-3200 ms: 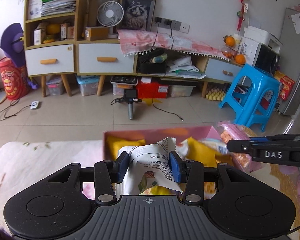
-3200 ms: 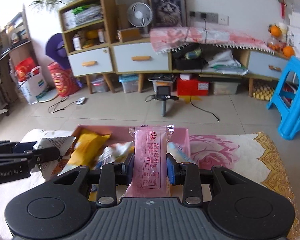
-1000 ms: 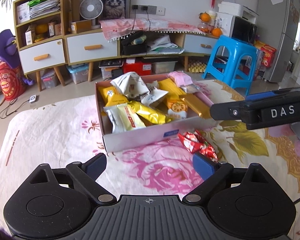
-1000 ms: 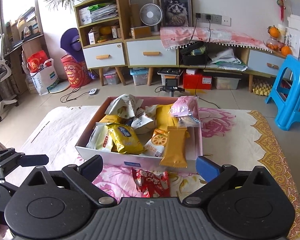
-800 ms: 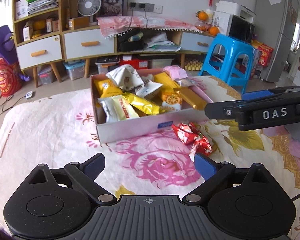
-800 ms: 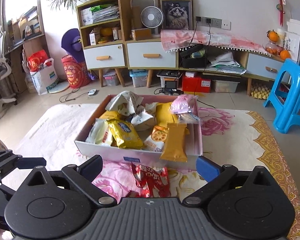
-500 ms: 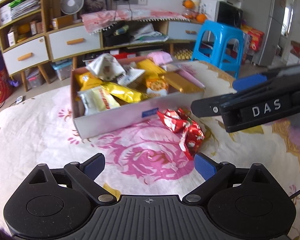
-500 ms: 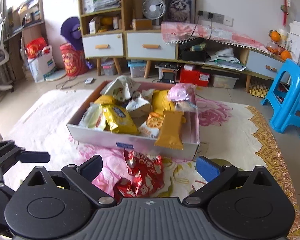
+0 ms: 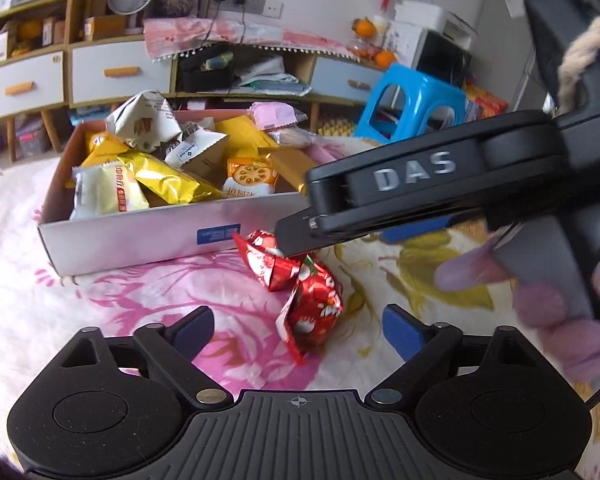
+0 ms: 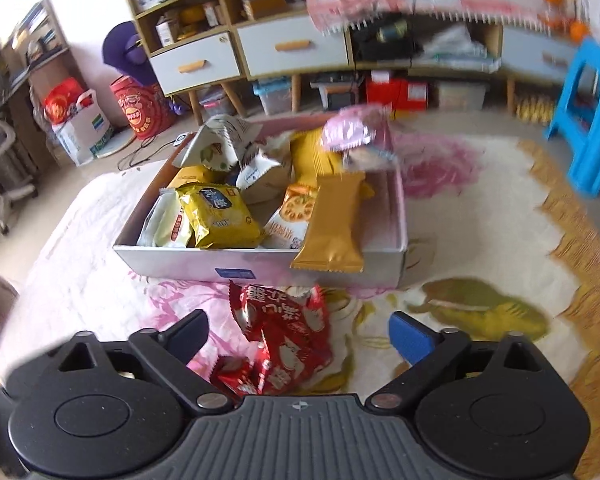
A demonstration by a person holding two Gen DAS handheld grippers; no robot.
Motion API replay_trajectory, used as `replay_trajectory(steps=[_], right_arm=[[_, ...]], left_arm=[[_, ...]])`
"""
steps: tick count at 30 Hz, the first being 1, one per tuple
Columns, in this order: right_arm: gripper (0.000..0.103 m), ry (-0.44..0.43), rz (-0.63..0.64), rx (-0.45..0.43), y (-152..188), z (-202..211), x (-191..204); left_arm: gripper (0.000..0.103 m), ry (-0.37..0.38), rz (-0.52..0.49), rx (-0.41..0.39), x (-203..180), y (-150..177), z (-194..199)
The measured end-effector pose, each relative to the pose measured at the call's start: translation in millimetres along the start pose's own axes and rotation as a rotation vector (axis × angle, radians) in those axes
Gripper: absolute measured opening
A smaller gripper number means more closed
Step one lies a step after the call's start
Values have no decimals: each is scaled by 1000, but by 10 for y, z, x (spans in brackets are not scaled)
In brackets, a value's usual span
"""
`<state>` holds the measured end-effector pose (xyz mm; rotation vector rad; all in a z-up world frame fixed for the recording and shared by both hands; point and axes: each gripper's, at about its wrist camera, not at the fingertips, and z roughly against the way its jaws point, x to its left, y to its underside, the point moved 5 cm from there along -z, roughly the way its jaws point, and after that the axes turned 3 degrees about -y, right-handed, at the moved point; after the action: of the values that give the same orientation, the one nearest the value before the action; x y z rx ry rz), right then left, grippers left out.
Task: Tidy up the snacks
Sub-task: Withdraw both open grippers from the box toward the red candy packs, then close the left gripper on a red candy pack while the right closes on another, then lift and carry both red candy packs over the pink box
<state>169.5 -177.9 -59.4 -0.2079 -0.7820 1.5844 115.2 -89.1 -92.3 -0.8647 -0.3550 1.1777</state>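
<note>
A white box (image 9: 120,236) (image 10: 180,264) holds several snack packets in yellow, white, orange and pink. Two red snack packets (image 9: 300,284) (image 10: 280,340) lie on the floral cloth just in front of the box. My left gripper (image 9: 298,330) is open, with the nearer red packet between its fingertips. My right gripper (image 10: 298,334) is open, low over the red packets, which sit between its fingers. In the left wrist view the right gripper's black body, marked DAS, (image 9: 420,184) reaches in from the right, and its tip touches the farther red packet.
The floral cloth (image 10: 480,240) covers the surface around the box. A blue plastic stool (image 9: 412,104) (image 10: 588,120) stands behind on the right. Cabinets with white drawers (image 10: 292,48) and floor clutter line the back wall.
Both grippers let go of their packets in the box, drew back, and now have dropped forward and low over the red packets. The right gripper has come close into the left view.
</note>
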Motion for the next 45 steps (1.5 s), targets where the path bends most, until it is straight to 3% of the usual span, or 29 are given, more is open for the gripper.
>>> replay_trajectory(steps=[12, 15, 17, 19, 36, 45], right_arm=[[65, -18, 27, 41, -40, -292, 92], [52, -8, 65, 58, -11, -353, 165], [36, 13, 87, 55, -2, -367, 206], [31, 12, 99, 60, -17, -374, 223], [30, -6, 92, 20, -50, -143, 175], [30, -10, 58, -8, -77, -3, 103]], left_arm=[[37, 21, 61, -10, 49, 18, -109], [33, 19, 71, -7, 58, 23, -101], [30, 21, 77, 0, 69, 18, -90], [30, 27, 90, 9, 95, 21, -78], [28, 57, 60, 51, 160, 108, 168], [27, 60, 58, 30, 246, 114, 366]])
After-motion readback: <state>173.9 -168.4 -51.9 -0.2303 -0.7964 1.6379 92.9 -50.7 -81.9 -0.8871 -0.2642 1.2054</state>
